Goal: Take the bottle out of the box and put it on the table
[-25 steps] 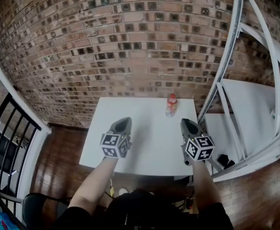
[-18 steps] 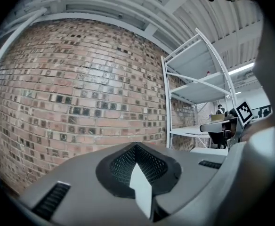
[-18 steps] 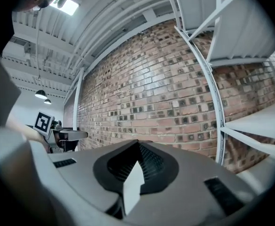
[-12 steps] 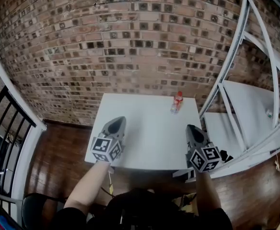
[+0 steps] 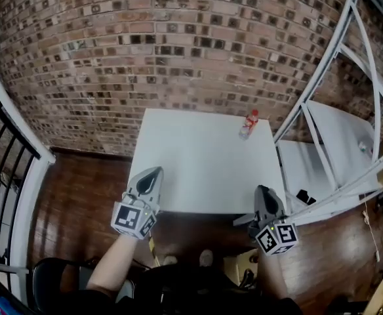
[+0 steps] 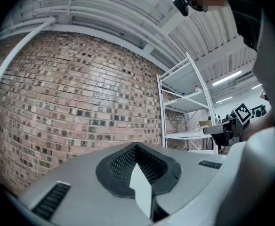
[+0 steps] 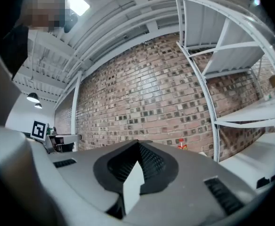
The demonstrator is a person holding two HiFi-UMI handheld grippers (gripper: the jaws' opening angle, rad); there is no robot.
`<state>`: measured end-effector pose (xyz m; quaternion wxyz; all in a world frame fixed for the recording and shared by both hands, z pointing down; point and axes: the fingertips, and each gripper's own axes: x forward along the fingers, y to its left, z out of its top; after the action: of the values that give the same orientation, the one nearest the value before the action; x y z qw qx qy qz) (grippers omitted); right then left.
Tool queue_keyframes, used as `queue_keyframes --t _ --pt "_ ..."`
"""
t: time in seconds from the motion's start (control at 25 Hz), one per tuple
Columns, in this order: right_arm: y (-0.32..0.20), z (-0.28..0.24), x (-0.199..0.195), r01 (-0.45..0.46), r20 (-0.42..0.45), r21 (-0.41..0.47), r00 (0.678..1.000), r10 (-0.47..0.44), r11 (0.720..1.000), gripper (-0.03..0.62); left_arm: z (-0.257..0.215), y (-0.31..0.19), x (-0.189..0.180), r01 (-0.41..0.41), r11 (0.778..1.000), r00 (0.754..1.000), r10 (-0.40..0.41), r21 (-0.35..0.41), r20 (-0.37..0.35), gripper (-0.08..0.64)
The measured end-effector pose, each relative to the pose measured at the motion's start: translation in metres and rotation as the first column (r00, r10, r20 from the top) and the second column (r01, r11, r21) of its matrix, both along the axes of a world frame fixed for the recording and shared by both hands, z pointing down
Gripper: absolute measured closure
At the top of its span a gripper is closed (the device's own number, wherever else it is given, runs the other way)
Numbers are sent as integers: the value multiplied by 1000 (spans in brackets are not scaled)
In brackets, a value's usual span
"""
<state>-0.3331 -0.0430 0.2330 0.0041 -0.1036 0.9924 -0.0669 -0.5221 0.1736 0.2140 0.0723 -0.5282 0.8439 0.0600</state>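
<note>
A small clear bottle (image 5: 249,125) with a red cap stands upright at the far right corner of the white table (image 5: 198,169). It also shows small and distant in the right gripper view, as the bottle (image 7: 181,145) before the brick wall. My left gripper (image 5: 153,172) hangs over the table's near left edge, and my right gripper (image 5: 263,191) hovers just off the near right corner. Both are far from the bottle, jaws together and holding nothing. Each gripper view, left gripper (image 6: 137,147) and right gripper (image 7: 138,144), shows closed jaws. No box is in view.
A brick wall (image 5: 178,51) rises behind the table. A white metal shelf rack (image 5: 322,143) stands close on the right, a black railing (image 5: 4,169) on the left. A dark chair (image 5: 47,287) sits on the wooden floor at lower left.
Both grippers have drawn back from over the table's middle to its near edge. The whole view has backed away, so the bottle now sits farther off.
</note>
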Motion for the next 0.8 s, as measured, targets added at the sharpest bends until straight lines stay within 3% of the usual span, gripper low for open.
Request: queue_keyframes --t 0.08,0.24,0.44,0.6,0.8 --pt "20 1 3 36 7 -2 999 -36 999 591 -1 16 11 5 1000 1000 -5 7 16 563" --pt "48 24 4 111 -66 28 992 -109 993 591 8 34 23 27 1000 1000 -27 5 15 563" --pt "35 29 15 82 -11 -58 997 -82 995 591 11 41 27 77 995 997 -75 55 -36 563" --pt "11 25 27 51 26 -75 998 -49 996 591 5 28 36 100 991 995 -97 88 -35 563" --pt "-1 30 42 38 4 -100 999 -37 994 591 7 21 49 111 993 993 -110 49 -37 563"
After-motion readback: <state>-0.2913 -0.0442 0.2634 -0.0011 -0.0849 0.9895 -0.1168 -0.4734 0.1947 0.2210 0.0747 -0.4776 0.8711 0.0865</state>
